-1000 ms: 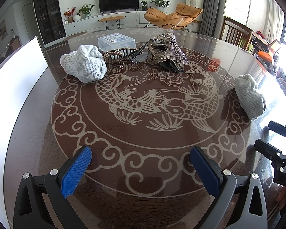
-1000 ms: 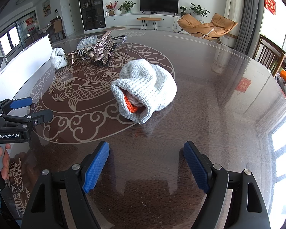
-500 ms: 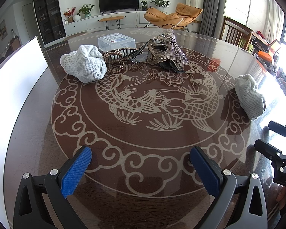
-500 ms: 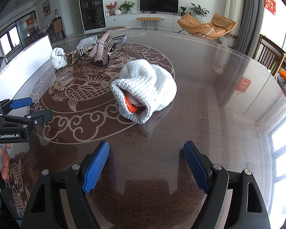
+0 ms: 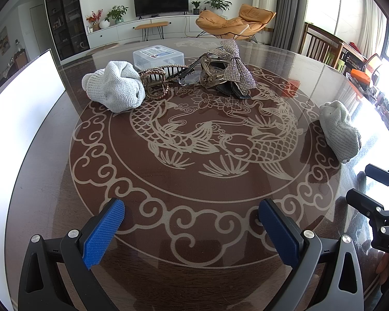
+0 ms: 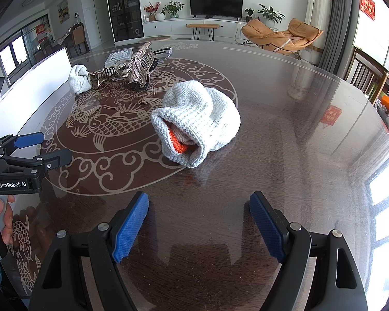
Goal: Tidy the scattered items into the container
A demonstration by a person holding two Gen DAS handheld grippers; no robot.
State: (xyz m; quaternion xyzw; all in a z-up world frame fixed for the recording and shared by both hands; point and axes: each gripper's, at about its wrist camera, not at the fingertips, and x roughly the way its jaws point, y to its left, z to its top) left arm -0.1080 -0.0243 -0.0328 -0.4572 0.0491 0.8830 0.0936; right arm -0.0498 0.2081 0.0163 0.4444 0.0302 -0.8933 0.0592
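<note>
Both grippers hover over the round table (image 5: pixel 39 181), left gripper (image 5: pixel 192 230) and right gripper (image 6: pixel 199 223) spread wide, holding nothing. One knit hat (image 6: pixel 197 121) lies just ahead of the right one. The other knit hat (image 5: pixel 114 88) touches the hair clips (image 5: pixel 155 83) beside the clear lidded container (image 5: pixel 158 55) at the far side.

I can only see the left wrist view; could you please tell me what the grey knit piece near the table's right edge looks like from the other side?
Observer: In the right wrist view, the knit piece has its opening turned towards the camera, with orange material showing inside.
Operator: Thank you. Are the right tongs holding anything?
Observer: No. The right tongs are open and empty, short of the knit piece and not touching it.
Operator: And what is behind my own camera?
Observer: A hand grips the handle below the left tongs.
</note>
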